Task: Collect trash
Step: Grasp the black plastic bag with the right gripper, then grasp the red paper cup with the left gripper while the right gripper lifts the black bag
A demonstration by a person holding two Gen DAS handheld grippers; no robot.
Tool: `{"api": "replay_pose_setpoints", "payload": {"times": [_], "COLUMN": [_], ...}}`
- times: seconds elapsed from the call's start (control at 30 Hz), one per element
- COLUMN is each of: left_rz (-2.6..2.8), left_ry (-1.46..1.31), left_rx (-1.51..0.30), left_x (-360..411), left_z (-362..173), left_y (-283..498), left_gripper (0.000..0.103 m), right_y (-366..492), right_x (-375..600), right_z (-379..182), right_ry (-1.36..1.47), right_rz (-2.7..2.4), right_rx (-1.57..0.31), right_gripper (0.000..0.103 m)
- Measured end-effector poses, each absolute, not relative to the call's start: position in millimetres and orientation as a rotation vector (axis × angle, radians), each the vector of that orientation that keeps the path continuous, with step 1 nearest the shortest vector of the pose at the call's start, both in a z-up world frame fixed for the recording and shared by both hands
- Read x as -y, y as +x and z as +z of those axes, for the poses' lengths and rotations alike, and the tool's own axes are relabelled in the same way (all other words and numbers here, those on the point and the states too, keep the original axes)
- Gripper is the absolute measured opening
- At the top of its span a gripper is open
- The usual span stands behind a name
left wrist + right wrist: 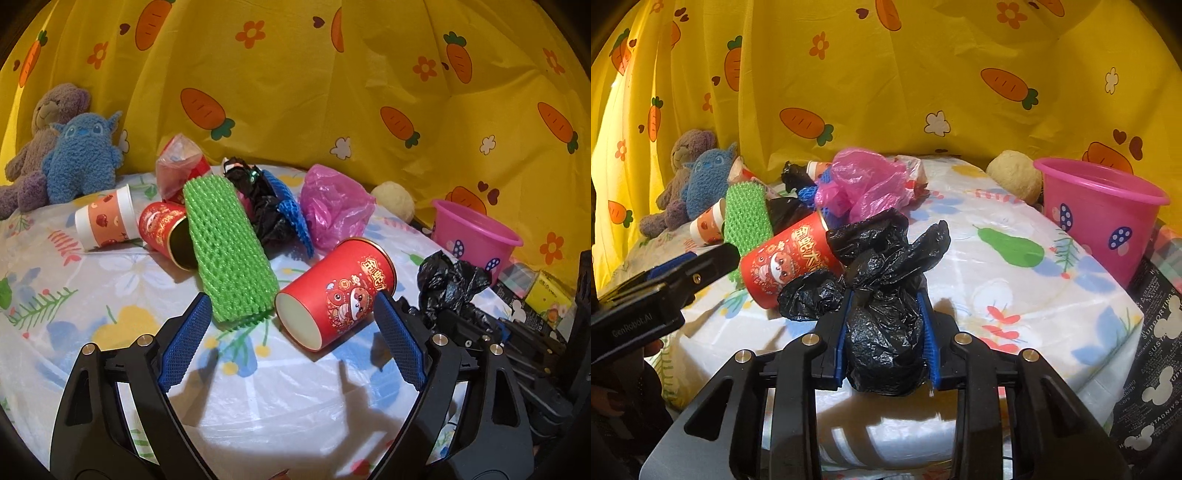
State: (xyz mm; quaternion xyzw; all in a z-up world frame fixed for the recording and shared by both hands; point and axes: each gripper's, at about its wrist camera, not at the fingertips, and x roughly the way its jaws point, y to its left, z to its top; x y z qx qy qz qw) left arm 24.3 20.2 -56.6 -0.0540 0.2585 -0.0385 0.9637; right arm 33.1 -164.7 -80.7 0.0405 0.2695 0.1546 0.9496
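The right gripper [888, 325] is clenched on a black bag [884, 332]: both blue pads [930, 332] press its crumpled lower part at centre frame, and the loose top fans out above the jaws. The left gripper [291, 325] is released, jaws wide apart with nothing between the pads; a red cup [332, 291] lies on its side just beyond them, right of centre, open end toward the camera. A green foam net [229, 251] lies beside that cup at centre, its far part resting over a second red cup [166, 232]. Behind them, a pink bag [332, 210], a blue net [291, 214] and more black plastic form a pile at mid frame. A white-and-orange cup [105, 218] lies on its side at middle left. All sit on a flower-print tablecloth [74, 295]. The pink bucket [1104, 218] stands upright at the table's edge, right of frame in both views. Two plush toys [55, 158] sit at upper left against a yellow carrot-print sheet [332, 92].
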Motion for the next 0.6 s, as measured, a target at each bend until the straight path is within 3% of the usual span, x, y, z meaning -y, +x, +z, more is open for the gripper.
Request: {"api": "replay_pose_setpoints", "payload": {"times": [0.03, 0.13, 0.4, 0.6], "left_rz": [-0.088, -0.118, -0.174, -0.210], "left_ry": [-0.105, -0.094, -0.144, -0.167], "left_rx": [-0.535, -0.570, -0.638, -0.661], "left_x": [-20, -18, -23, -20], "left_z": [-59, -64, -71, -77], "left_y": [28, 37, 42, 41], "left_gripper": [0.076, 0.075, 0.058, 0.025], "right_y": [34, 35, 39, 39], "right_x": [168, 173, 174, 172], "right_z": [-80, -79, -78, -76], "right_ry": [0.085, 0.092, 0.092, 0.091], "right_rz": [0.307, 0.295, 0.290, 0.290], "right_rx": [-0.546, -0.544, -0.546, -0.542], "right_gripper": [0.033, 0.033, 0.033, 0.033]}}
